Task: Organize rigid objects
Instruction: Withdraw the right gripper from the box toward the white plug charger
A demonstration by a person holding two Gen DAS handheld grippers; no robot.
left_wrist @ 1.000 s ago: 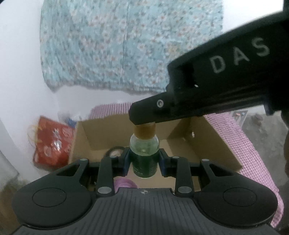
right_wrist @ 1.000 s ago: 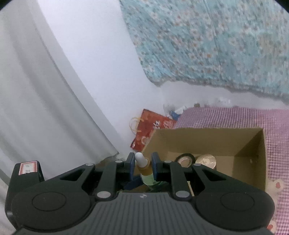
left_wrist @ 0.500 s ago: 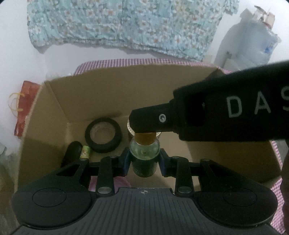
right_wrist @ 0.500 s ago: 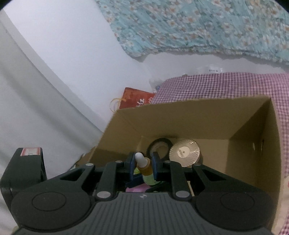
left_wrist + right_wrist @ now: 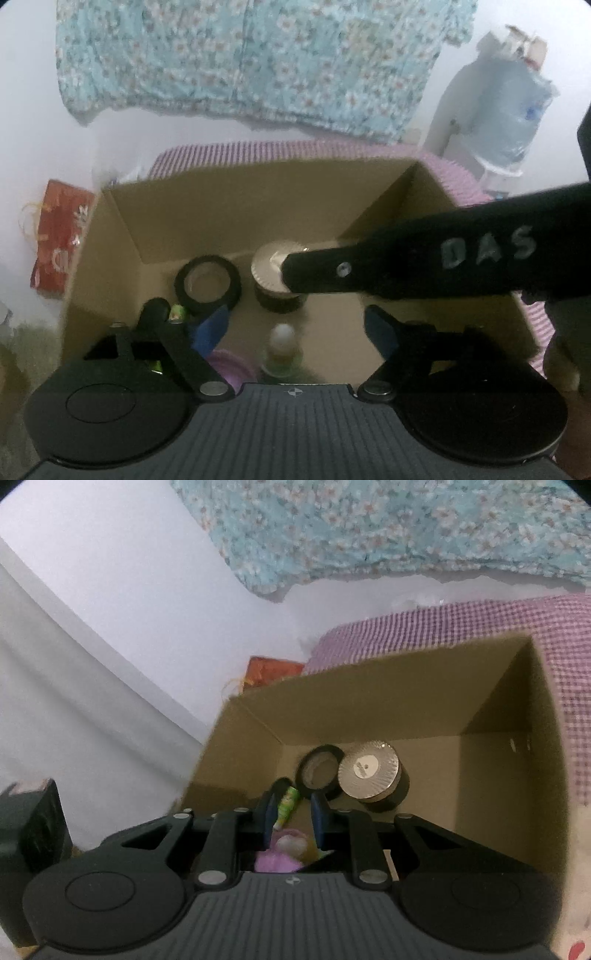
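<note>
Left gripper [image 5: 297, 315]: jaws have just been opening, now spread wide. Dropper bottle [image 5: 282, 341] between them, touching neither pad. Bottle just below claw, inside cardboard box [image 5: 236, 206], near its front wall; looks upright, long axis up toward camera, bulb on top, blurred.

Right gripper [image 5: 290, 812]: narrow gap, pinching nothing visible; tip beyond bottle, over gold-lidded jar [image 5: 269, 273].

Judgement: left claw nearer. Bottle placed; retreat should go straight up along bottle axis, since sideways drift risks tipping it.
</note>
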